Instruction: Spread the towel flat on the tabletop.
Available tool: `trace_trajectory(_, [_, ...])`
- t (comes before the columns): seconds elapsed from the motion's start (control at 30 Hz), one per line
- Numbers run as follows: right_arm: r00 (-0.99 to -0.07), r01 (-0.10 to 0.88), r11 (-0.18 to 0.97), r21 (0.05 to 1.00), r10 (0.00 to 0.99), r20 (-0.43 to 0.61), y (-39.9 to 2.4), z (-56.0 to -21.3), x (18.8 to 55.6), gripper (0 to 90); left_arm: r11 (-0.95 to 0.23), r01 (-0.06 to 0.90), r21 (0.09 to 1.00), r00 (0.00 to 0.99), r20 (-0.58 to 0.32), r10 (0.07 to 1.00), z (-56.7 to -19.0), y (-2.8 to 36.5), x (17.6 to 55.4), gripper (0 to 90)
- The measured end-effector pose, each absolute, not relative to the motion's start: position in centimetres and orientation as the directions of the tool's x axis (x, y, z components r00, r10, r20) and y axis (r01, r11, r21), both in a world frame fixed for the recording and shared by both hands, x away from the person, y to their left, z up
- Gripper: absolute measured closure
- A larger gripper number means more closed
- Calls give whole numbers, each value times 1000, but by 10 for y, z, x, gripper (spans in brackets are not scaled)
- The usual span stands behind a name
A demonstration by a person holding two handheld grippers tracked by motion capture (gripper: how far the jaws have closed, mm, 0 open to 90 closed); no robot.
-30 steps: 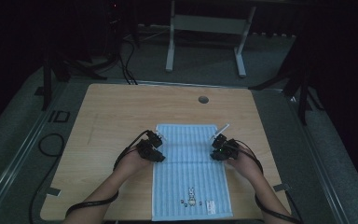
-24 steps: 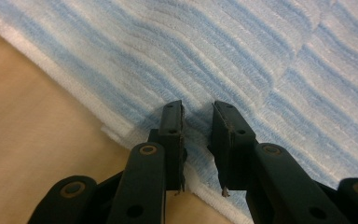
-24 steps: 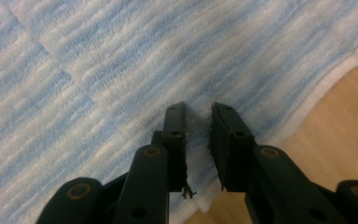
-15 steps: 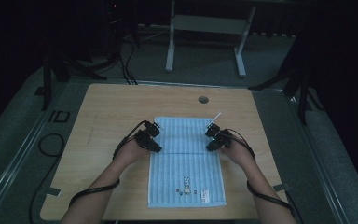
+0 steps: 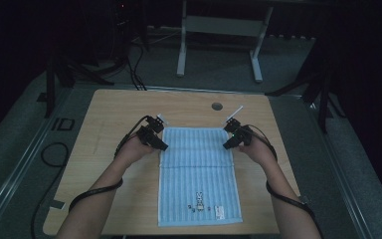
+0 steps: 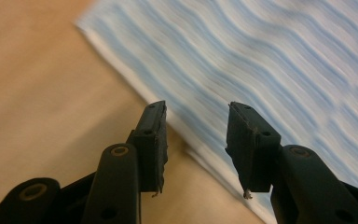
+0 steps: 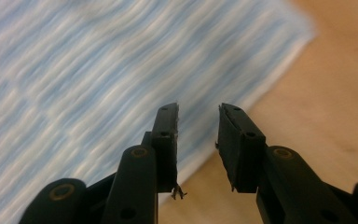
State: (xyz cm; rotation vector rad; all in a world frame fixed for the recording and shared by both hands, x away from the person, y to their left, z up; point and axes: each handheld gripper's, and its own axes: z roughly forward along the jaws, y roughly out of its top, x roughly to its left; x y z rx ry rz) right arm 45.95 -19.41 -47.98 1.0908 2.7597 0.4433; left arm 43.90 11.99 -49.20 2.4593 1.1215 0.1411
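Note:
A light blue striped towel (image 5: 198, 172) lies flat on the wooden table (image 5: 114, 109), with a small rabbit print and a label near its front edge. My left gripper (image 5: 162, 146) is at the towel's left edge near the far corner. In the left gripper view it (image 6: 196, 140) is open, its jaws astride the towel's white hem (image 6: 135, 88) with nothing held. My right gripper (image 5: 226, 145) is at the towel's right edge near the far corner. It (image 7: 198, 144) is open too, with the towel (image 7: 98, 74) and its edge under the jaws.
A round grommet hole (image 5: 217, 106) is in the table near its far edge. Black cables trail from both grippers along the forearms. A white desk frame (image 5: 219, 30) stands on the floor beyond the table. Bare wood lies on both sides of the towel.
Both grippers moved away from me along the towel's side edges, toward its far corners. The towel slid a little farther up the table and lies flat.

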Motion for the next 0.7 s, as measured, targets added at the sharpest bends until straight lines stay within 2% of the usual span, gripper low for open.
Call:
trace_trajectory(0.17, [-671, 696, 634, 337, 741, -8, -195, -475, 487, 626, -535, 700, 473, 635, -69, 770, -490, 122, 463, 487])
trace_trajectory(0.37, [-647, 719, 613, 327, 762, -7, -183, -482, 510, 595, -517, 731, 446, 589, -30, 807, -504, 115, 487, 466])
trace_trajectory(0.57, [-605, 745, 584, 323, 795, -44, -179, -496, 527, 567, -500, 746, 441, 571, -35, 820, -515, 116, 498, 466])
trace_trajectory(0.7, [-586, 761, 563, 324, 810, -31, -182, -505, 534, 570, -478, 755, 449, 558, -58, 828, -525, 119, 503, 466])
